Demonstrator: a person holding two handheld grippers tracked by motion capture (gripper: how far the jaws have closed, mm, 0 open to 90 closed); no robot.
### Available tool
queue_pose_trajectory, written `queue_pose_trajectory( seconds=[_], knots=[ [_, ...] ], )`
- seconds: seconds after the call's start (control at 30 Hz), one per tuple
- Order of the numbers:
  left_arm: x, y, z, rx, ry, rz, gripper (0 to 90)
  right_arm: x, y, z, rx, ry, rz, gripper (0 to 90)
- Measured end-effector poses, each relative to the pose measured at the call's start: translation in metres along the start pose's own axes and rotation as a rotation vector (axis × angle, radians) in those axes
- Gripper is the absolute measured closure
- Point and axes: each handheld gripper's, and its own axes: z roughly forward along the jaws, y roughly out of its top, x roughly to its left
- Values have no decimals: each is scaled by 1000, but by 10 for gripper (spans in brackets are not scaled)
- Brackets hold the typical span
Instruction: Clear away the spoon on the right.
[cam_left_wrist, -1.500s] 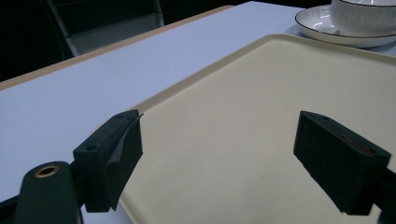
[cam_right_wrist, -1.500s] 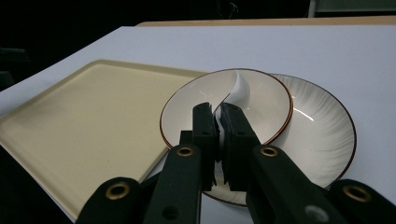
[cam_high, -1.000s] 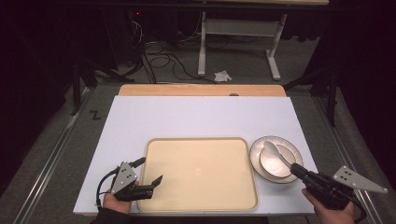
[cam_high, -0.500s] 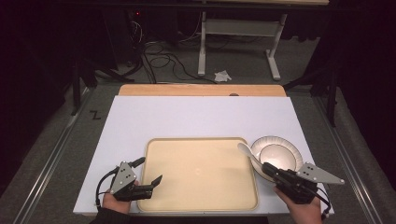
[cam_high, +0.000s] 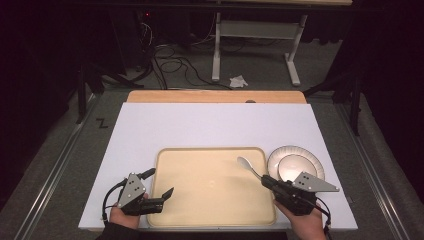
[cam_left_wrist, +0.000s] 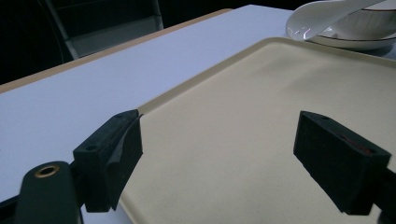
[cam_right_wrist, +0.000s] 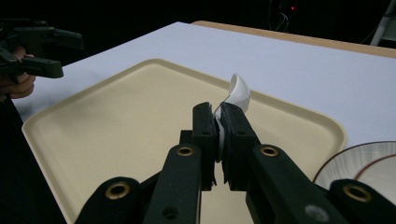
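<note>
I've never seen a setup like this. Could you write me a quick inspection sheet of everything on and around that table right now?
Surface: white table top, wooden strip at the far edge.
Job's things: beige tray; white spoon held above it; plate to the tray's right.
Clutter: nothing seen on the table.
Grippers: left hand-held gripper open at the tray's near-left corner; right hand-held gripper shut on the spoon's handle.
Cables: one trails from each gripper; more lie on the floor beyond.
Surroundings: dark room, metal frame legs, crumpled paper on the floor.

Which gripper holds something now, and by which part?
The right gripper holds the white spoon by its handle. The left gripper is open, holding nothing.
</note>
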Motion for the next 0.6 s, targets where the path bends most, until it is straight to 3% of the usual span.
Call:
queue_pose_trajectory(
  seconds=[0.6],
  knots=[
    [0,0,0,0,-2,-1,159,4,-12,23,48,18,14,869]
  ],
)
